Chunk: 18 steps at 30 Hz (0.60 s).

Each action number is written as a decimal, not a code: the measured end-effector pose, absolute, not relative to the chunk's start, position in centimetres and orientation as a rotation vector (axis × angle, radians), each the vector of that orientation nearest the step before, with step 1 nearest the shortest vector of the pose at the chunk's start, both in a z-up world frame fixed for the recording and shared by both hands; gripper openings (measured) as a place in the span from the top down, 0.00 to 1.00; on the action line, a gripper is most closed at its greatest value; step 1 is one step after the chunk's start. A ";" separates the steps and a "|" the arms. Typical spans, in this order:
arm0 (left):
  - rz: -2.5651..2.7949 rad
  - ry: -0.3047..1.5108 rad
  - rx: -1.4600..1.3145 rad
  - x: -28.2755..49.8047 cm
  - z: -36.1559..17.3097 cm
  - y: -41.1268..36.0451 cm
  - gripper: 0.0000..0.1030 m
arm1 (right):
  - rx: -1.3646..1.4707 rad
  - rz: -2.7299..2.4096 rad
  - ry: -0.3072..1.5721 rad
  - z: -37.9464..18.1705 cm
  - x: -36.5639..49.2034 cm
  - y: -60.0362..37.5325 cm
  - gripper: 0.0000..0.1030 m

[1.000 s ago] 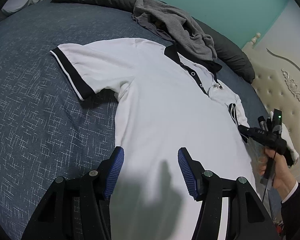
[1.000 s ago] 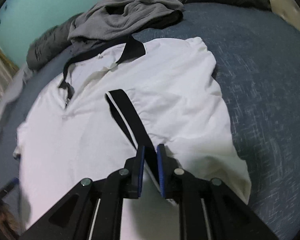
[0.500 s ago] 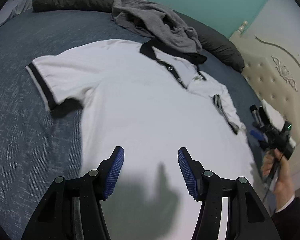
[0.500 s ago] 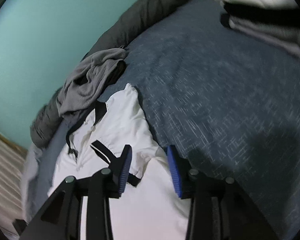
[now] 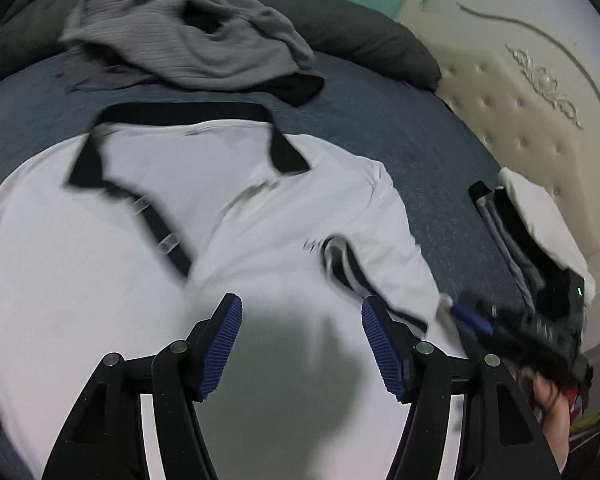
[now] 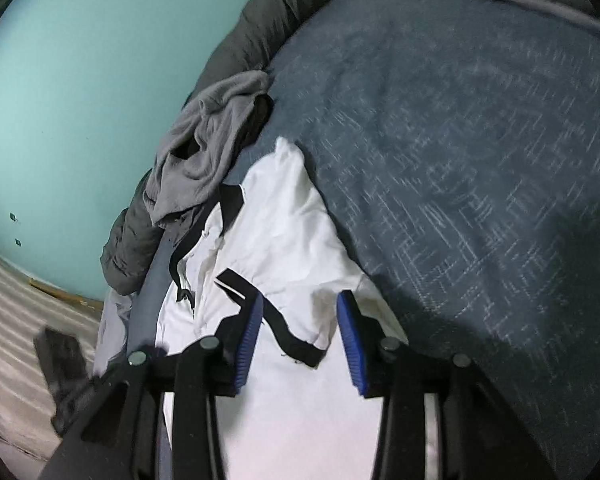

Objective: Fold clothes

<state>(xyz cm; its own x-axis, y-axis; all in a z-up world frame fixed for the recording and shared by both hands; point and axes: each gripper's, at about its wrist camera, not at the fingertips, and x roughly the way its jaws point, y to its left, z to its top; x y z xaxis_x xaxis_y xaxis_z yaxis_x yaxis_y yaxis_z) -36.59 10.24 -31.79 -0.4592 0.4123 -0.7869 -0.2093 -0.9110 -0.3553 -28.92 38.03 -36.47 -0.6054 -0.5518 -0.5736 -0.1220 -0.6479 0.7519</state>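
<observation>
Two blue-padded left tongs point(image 5: 302, 344) stand spread and empty above the white polo shirt point(image 5: 100, 280), which lies flat on the blue bed point(image 5: 420, 136) with a grey garment point(image 5: 188, 44) beyond its black collar point(image 5: 180, 112); motion blur softens the detail. From the right wrist, the right tongs point(image 6: 300, 344) are likewise spread, seemingly over the black-trimmed sleeve point(image 6: 296, 344) folded onto the shirt, gripping nothing.

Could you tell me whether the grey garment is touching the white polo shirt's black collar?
Apart. The left wrist view shows blue bedspread between the grey garment and the black collar.
</observation>
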 end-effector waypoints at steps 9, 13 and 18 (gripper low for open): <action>2.344 -0.232 -1.445 -41.9 -34.7 14.3 0.36 | 1.306 -2.285 -1.240 -38.1 -29.2 38.8 0.62; 2.333 -0.231 -1.461 -42.3 -35.6 14.4 0.36 | 1.328 -2.292 -1.271 -38.4 -29.0 39.1 0.62; 2.314 -0.217 -1.447 -42.2 -35.8 14.4 0.40 | 1.336 -2.284 -1.280 -38.6 -29.1 38.9 0.62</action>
